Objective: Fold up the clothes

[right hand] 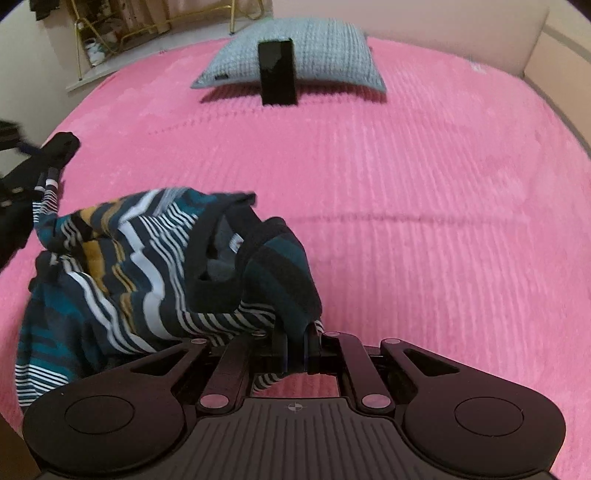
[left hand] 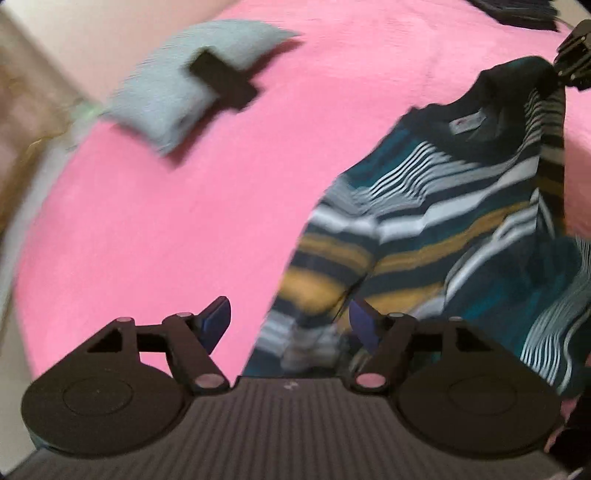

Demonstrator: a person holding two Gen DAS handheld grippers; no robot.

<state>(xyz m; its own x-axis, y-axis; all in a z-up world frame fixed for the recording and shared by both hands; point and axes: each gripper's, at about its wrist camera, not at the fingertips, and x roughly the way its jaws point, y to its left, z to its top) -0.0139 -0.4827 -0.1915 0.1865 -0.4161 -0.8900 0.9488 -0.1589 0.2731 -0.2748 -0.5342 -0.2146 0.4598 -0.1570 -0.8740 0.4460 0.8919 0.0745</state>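
A striped sweater (left hand: 443, 206) in navy, teal, white and mustard hangs crumpled above the pink bedspread (left hand: 166, 221). In the right wrist view my right gripper (right hand: 297, 343) is shut on the sweater (right hand: 140, 266) at a dark teal fold beside the collar. The left wrist view shows that gripper (left hand: 574, 55) at the top right, holding up the shoulder. My left gripper (left hand: 291, 325) is open, its blue pads (left hand: 218, 325) wide apart. The sweater's lower part shows between them, but neither pad presses on it. A dark cuff (right hand: 61, 144) sticks out at the far left.
A grey knitted pillow (right hand: 295, 55) lies at the far side of the bedspread (right hand: 406, 184), with a black flat slab (right hand: 277, 72) leaning on it. A gold wire rack (right hand: 110, 29) stands beyond the bed. Dark folded clothes (left hand: 517, 11) lie at the top right.
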